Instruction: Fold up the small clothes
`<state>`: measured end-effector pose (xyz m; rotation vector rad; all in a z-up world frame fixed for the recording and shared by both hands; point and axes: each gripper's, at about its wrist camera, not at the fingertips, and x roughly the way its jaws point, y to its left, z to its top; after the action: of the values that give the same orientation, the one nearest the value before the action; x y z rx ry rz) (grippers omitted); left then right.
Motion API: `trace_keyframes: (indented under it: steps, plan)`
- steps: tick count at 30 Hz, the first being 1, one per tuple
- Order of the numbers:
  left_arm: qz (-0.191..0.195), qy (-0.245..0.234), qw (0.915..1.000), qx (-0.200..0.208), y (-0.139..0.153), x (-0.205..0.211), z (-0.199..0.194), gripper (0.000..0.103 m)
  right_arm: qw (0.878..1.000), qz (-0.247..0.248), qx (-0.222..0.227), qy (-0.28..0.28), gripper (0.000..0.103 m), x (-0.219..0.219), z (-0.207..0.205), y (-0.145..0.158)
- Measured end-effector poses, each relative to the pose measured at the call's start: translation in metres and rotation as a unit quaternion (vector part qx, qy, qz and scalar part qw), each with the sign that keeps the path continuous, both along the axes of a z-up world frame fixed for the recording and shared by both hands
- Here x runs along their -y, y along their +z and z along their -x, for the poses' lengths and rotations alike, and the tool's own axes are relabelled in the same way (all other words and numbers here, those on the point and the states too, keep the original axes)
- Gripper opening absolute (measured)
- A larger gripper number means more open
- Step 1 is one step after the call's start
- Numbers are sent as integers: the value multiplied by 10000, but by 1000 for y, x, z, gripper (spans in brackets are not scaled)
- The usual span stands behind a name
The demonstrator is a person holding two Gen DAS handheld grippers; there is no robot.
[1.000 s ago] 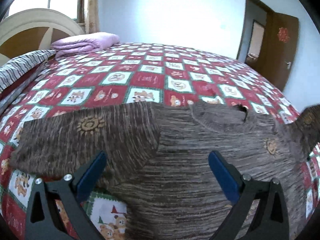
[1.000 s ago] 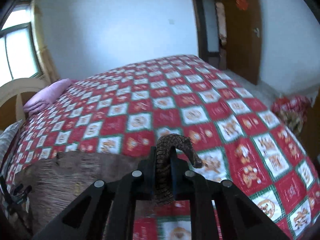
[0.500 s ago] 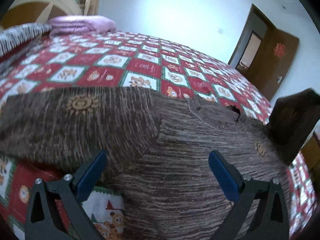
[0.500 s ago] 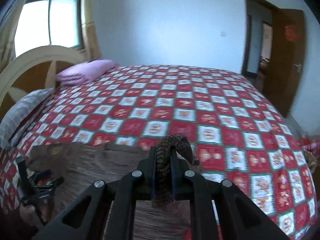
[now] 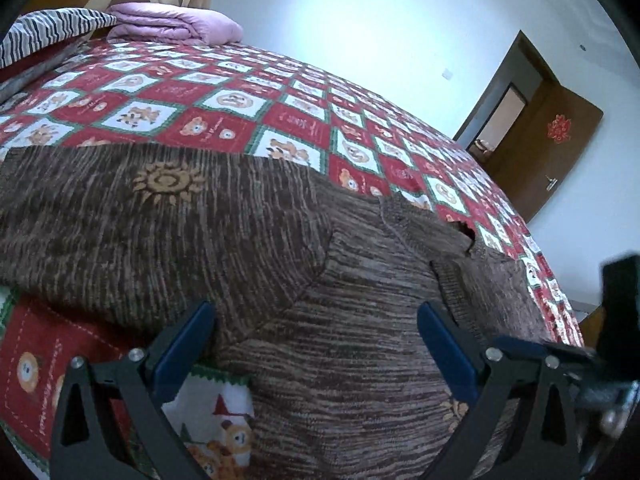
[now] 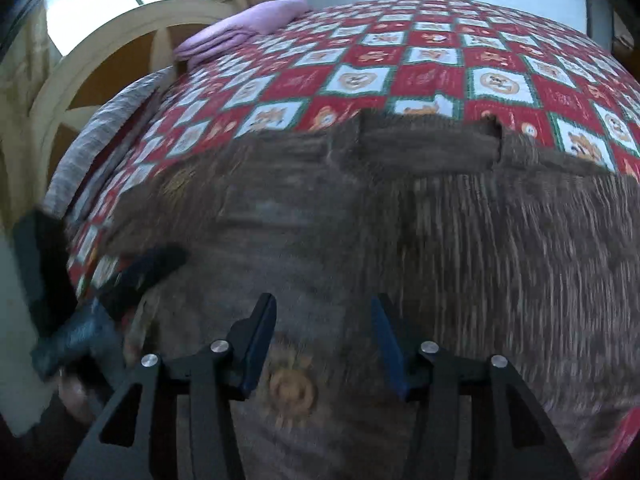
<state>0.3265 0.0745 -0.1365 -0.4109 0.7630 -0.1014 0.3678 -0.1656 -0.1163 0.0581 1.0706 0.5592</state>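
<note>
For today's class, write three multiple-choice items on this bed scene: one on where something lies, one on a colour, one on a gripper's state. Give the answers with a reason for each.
1. Where does the folded purple blanket lie?
A. At the far end of the bed by the headboard
B. On top of the brown sweater
C. On the floor by the door

2. What colour are the pads on the left gripper fingers?
A. Yellow
B. Blue
C. White

3. What state is the right gripper in?
A. Shut on a sleeve
B. Shut on the blanket
C. Open, with nothing between its fingers

Answers:
1 A: the blanket sits far across the red checked bedspread, next to the curved headboard.
2 B: both pads show blue.
3 C: a clear gap shows between the fingers above the brown sweater.
</note>
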Motion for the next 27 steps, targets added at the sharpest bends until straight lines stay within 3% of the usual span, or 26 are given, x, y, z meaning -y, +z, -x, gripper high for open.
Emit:
trace_keyframes:
  steps: [5,9,11,14,17,19,21,25,27]
  plan:
    - [-768,-417,9957,305,31,29,5,103,9981,13,374,-497,53,72,34,13]
    - [-1099,-912,9891,352,57,66,-9,103,9907,350,630,-1153,53,129,48,6]
    - [-1263,-1053,9857,374,61,89,-20,103,9886,187,613,-1362,53,146,52,0]
    - [-1535,-1211,9806,120,49,118,-37,103,9829,-207,768,-1660,53,174,63,-6]
    - [-1933,-1215,9736,-51,31,142,-50,103,9787,-187,993,-1789,53,186,72,-12]
    - [-2301,-1059,9673,-111,22,151,-59,103,9785,-188,917,-1840,54,192,71,-17]
    - [-2422,-1001,9648,-208,14,156,-67,103,9784,-175,923,-1843,53,196,67,-8]
    - [-2681,-897,9589,-262,7,168,-79,103,9730,479,1357,-1803,53,189,28,19]
    - [-2807,-868,9554,-303,4,174,-85,103,9728,510,1196,-1919,53,190,-9,19]
